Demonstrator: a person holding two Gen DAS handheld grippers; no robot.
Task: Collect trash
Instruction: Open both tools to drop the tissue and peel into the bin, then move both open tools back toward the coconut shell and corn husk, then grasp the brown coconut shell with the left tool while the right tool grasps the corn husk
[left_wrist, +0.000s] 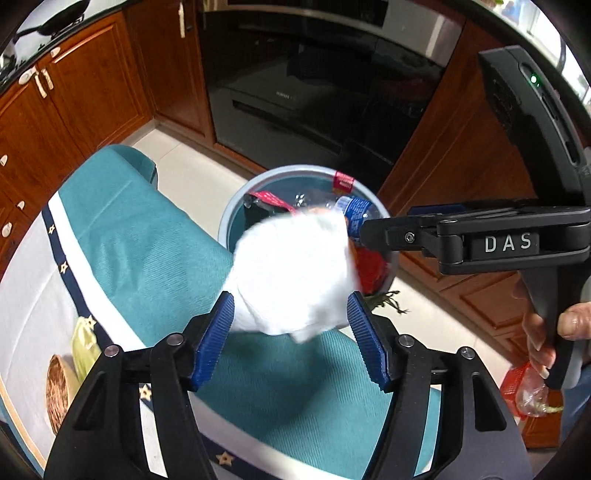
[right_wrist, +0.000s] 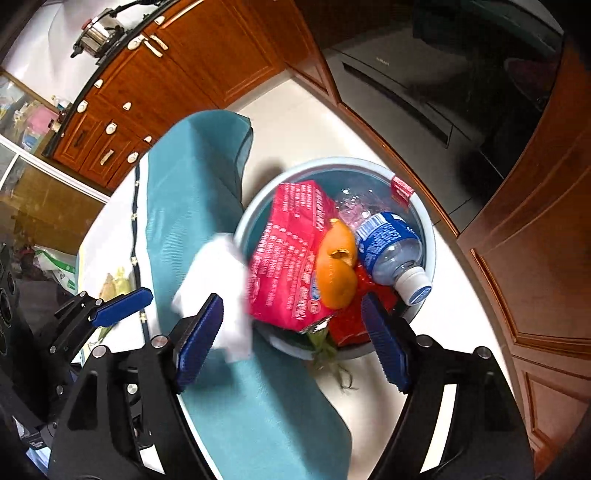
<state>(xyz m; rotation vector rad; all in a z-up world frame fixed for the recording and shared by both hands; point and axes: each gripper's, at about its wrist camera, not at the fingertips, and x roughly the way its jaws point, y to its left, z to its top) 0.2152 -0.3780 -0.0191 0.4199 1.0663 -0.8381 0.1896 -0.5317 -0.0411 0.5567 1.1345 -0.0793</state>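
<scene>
At 9 o'clock, wooden cabinets (right_wrist: 122, 107) line the room; the surface (left_wrist: 33, 266) with its teal cloth (left_wrist: 147, 236) fills 7 o'clock. At centre, a blurred white tissue (left_wrist: 291, 273) is in mid-air between the wide-apart blue pads of the left hand-held gripper (left_wrist: 291, 339), untouched by either pad. At 1 o'clock, a grey bin (right_wrist: 430, 236) on the pale floor (right_wrist: 288, 122) holds a red box (right_wrist: 291, 251), orange peel (right_wrist: 338, 273) and bottle (right_wrist: 391, 251); the right hand-held gripper (right_wrist: 291, 343) is wide, empty, with a dark oven (left_wrist: 314, 85) at 12 o'clock.
</scene>
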